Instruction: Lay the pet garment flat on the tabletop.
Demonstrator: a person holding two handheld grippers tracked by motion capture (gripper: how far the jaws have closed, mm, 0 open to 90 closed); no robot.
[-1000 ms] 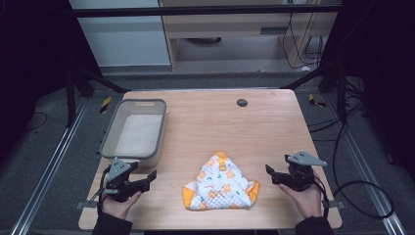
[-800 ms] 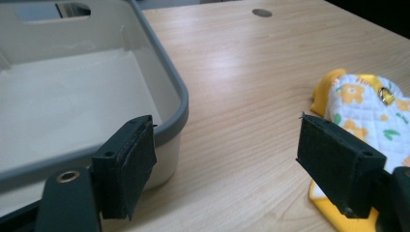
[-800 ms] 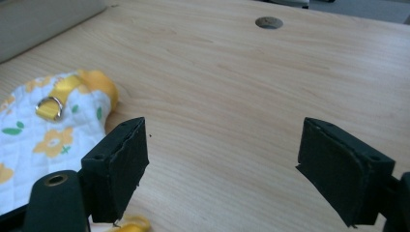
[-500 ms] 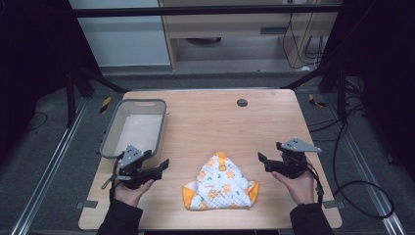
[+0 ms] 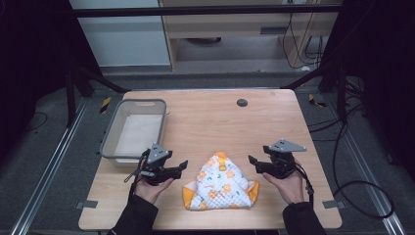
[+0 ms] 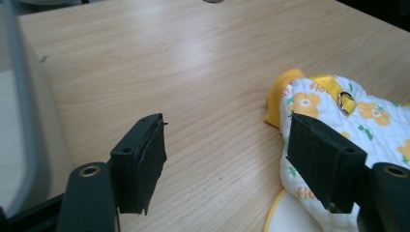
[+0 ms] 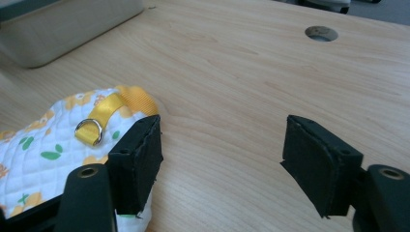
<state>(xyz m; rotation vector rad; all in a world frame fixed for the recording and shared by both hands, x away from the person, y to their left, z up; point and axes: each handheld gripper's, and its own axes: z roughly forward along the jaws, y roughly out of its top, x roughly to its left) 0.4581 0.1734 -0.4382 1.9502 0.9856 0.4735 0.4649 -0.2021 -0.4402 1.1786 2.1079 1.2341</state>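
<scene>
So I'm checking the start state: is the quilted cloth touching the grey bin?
Apart. The high view shows bare wood between the quilted cloth and the grey bin.

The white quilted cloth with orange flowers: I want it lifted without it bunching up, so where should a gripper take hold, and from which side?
Probably at the two bottom corners. The white quilted cloth with orange flowers lies flat in a rough triangle, its apex with the yellow strap and metal ring pointing away from the person. The left gripper and right gripper flank it, both open, so each could come in from its own side, low along the wooden table.
</scene>
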